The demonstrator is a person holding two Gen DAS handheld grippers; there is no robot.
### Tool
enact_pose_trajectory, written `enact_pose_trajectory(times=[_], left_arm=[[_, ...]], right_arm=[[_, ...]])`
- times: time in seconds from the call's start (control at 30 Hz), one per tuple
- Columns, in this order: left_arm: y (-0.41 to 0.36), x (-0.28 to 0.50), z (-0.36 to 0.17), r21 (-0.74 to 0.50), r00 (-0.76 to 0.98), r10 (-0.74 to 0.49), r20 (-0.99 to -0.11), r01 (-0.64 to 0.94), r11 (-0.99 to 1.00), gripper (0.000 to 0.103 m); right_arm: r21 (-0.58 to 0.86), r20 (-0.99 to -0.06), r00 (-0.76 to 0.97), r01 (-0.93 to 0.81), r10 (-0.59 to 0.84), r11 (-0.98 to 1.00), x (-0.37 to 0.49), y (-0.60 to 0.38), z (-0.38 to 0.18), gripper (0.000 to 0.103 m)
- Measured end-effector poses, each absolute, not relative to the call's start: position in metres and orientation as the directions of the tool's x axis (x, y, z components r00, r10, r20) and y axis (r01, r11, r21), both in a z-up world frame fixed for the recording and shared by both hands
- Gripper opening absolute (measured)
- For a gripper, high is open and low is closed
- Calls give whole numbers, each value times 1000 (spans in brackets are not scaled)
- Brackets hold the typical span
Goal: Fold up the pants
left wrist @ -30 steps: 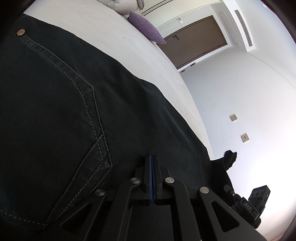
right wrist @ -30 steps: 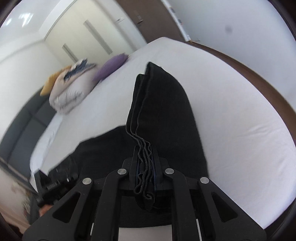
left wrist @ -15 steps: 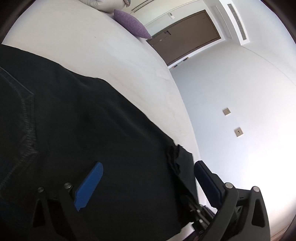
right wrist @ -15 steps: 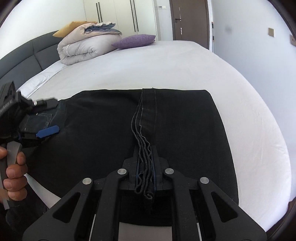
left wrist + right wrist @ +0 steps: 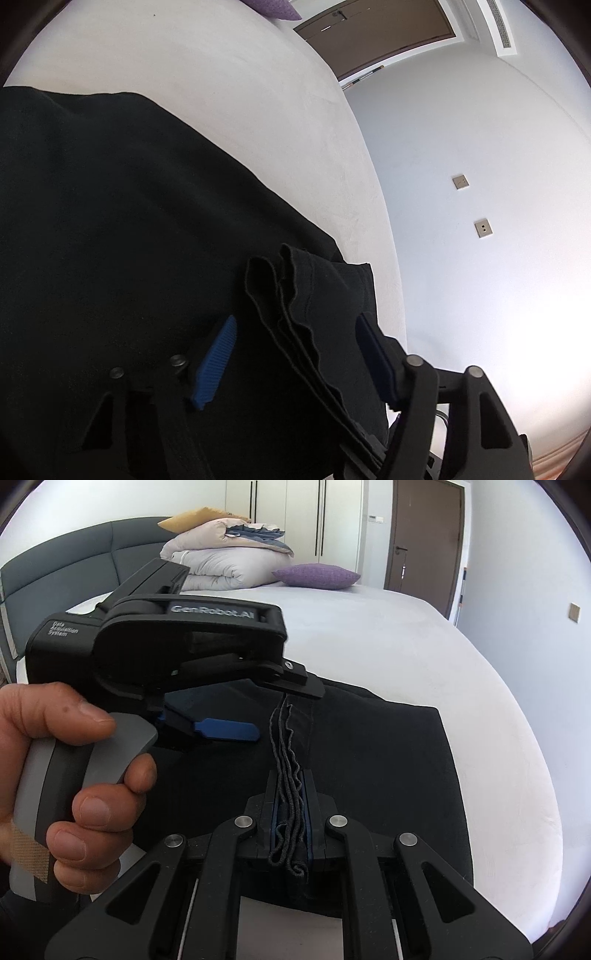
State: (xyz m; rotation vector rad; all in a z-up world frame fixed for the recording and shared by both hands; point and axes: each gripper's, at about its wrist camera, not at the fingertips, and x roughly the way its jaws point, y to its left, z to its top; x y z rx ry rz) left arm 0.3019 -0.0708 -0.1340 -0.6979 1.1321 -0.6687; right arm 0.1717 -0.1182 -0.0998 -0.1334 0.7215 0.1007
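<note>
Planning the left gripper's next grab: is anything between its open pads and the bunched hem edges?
Nothing visible. The left gripper has just been closing, its jaws on either side of the hem edges of the pants, not yet pressing. The right gripper pinches the same stack.

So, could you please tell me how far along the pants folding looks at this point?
The pants already lie doubled over on the bed, a dark rectangle with layered hems stacked together. In hand: the right hand-held gripper is shut on that hem bundle, while the left hand-held gripper, jaws just been closing, straddles the same bundle without pressing it. Left: gripping with both and probably one more fold.
</note>
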Motion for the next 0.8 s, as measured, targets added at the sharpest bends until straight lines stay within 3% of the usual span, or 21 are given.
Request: enact_pose_trajectory(times=[0.03, 0.07, 0.17, 0.47, 0.8], left_arm=[[-70, 305, -134, -781, 278, -776, -566, 119, 613, 40], [-69, 306, -136, -778, 274, -773, -573, 116, 618, 29], [-61, 314, -134, -763, 274, -760, -589, 123, 635, 14], [-31, 332, -114, -671, 272, -706, -654, 223, 707, 13], [23, 347, -126, -626, 294, -656, -695, 203, 753, 13]], right_arm=[[-92, -667, 743, -152, 53, 984, 170, -113, -99, 9], [-95, -670, 740, -164, 59, 982, 168, -107, -99, 9], [-108, -674, 734, -199, 76, 974, 163, -92, -96, 9], [-27, -697, 691, -292, 191, 956, 164, -53, -84, 9], [49, -731, 617, -378, 291, 925, 173, -7, -93, 9]])
